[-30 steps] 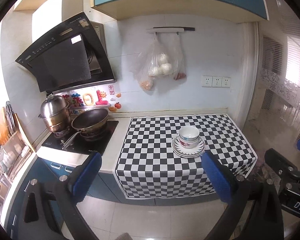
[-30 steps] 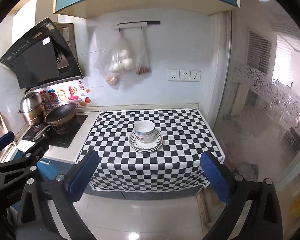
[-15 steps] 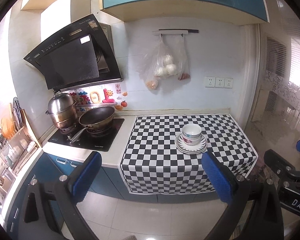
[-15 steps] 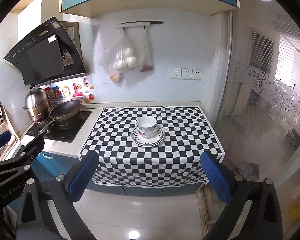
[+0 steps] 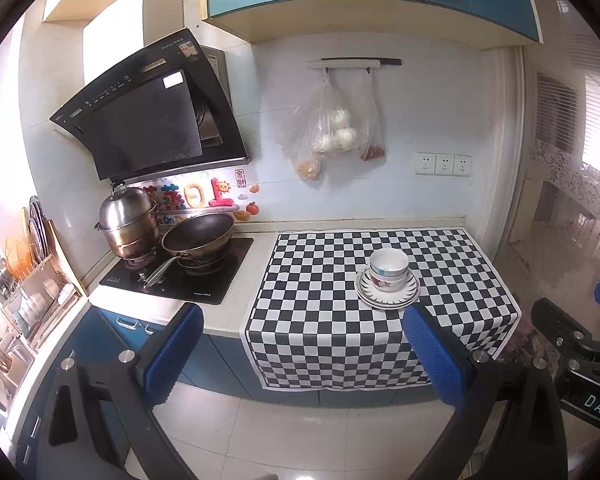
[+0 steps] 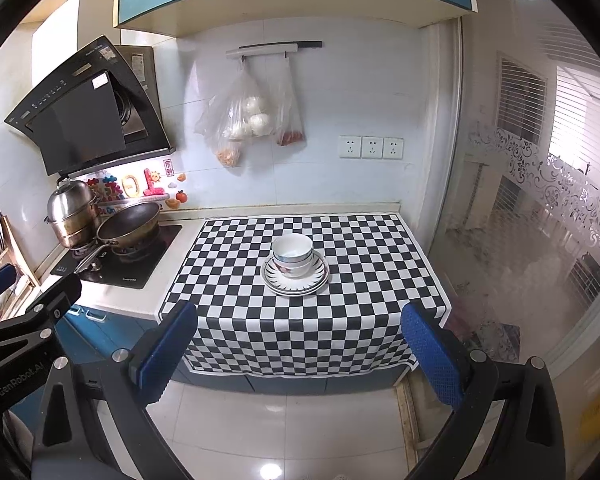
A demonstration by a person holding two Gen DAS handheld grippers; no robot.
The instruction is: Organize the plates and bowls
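Note:
White bowls (image 5: 389, 270) (image 6: 292, 255) sit nested on a small stack of white plates (image 5: 410, 297) (image 6: 318, 278) with a dark rayed rim. The stack rests on the black-and-white checkered cloth (image 5: 312, 288) (image 6: 228, 264) covering the counter. My left gripper (image 5: 304, 356) is open, well back from the counter and above the floor, with nothing between its blue pads. My right gripper (image 6: 300, 354) is open too, held at a similar distance, facing the stack. The right gripper's body (image 5: 580, 360) shows at the right edge of the left wrist view.
A hob (image 5: 180, 272) at the left carries a frying pan (image 5: 198, 234) and a steel pot (image 5: 128, 220). A range hood (image 5: 148, 120) hangs above. Plastic bags (image 5: 332, 132) hang on the wall. A dish rack (image 5: 36, 292) stands far left. A frosted glass door (image 6: 540, 216) closes the right side.
Both grippers have drawn back and risen slightly, so the counter and stack look a little farther away. The bowls and plates have not moved.

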